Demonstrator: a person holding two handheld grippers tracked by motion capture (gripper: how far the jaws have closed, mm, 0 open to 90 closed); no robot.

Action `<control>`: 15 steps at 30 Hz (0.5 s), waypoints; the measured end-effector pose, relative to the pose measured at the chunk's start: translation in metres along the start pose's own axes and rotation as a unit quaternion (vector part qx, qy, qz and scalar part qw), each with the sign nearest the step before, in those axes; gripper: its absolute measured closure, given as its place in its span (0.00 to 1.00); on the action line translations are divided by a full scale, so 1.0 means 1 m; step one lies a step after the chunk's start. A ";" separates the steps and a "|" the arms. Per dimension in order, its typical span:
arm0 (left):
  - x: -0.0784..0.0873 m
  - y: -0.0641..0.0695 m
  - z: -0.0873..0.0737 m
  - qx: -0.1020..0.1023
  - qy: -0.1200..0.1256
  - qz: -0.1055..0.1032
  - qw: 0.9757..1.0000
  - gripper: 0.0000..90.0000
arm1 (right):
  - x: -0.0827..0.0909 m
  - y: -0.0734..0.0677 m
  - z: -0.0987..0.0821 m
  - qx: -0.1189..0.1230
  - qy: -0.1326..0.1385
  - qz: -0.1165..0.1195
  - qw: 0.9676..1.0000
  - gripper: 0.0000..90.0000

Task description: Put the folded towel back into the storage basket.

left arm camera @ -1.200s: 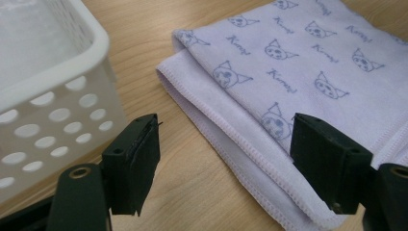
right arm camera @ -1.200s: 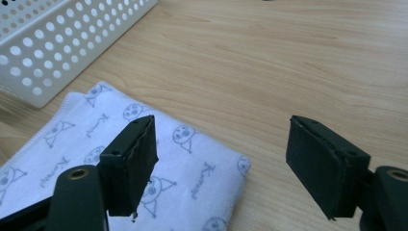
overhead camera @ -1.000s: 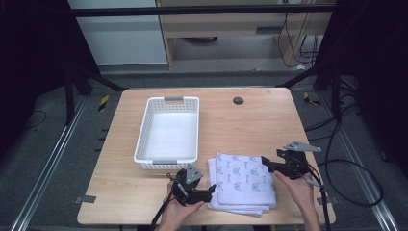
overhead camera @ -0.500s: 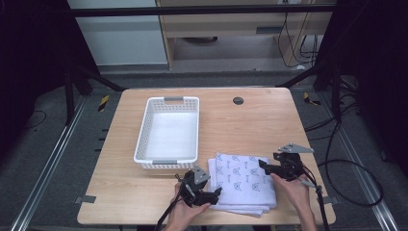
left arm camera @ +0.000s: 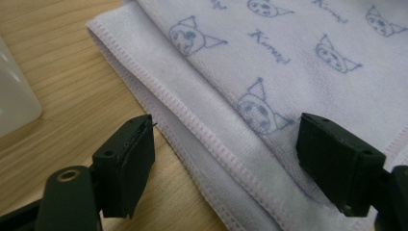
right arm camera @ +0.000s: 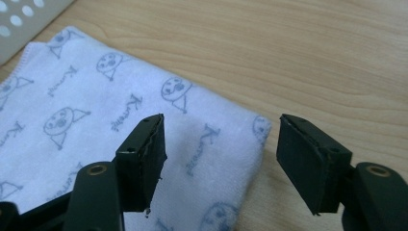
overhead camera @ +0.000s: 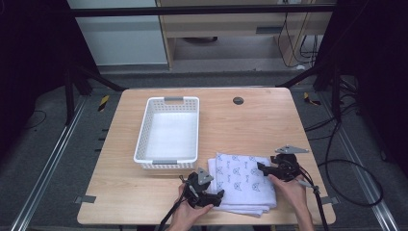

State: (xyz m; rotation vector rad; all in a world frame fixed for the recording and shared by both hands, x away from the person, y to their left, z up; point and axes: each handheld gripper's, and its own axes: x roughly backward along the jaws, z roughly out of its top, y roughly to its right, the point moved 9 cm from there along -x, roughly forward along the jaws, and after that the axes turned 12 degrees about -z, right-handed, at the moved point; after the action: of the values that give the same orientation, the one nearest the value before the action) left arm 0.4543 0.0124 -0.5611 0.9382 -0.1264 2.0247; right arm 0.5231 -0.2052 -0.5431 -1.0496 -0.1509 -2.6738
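Both tongs (overhead camera: 219,195) (overhead camera: 262,167) open, astride folded towel (overhead camera: 243,180) corners

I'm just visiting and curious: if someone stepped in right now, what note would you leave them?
Left gripper: open, jaws just widened, astride the folded towel's near-left hem, not pinching.
Right gripper: open, jaws just narrowing, over the towel's right corner, nothing gripped.
Towel lies folded on the table, beside the white basket.
Done: both grippers brought to the towel. Left: grip and lift it, probably into the basket.
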 end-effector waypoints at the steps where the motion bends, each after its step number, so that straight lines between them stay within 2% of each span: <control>1: 0.000 0.000 0.000 0.000 -0.001 0.000 1.000 0.23 | -0.002 -0.001 -0.002 0.003 -0.005 0.001 1.000 0.39; 6: -0.002 0.000 -0.001 0.010 -0.001 -0.003 1.000 0.23 | -0.008 -0.004 -0.006 0.015 -0.017 -0.003 1.000 0.40; 12: -0.003 0.000 0.000 0.006 -0.007 0.002 1.000 0.23 | -0.011 -0.004 -0.007 0.012 -0.020 0.000 1.000 0.40; 15: -0.004 0.002 0.000 0.005 -0.008 -0.001 1.000 0.26 | -0.012 -0.004 -0.008 0.001 -0.025 0.005 1.000 0.40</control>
State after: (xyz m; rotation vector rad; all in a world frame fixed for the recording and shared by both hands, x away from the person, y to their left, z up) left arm 0.4541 0.0086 -0.5627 0.9610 -0.1243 2.0189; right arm 0.5248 -0.2004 -0.5570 -1.1125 -0.1585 -2.6393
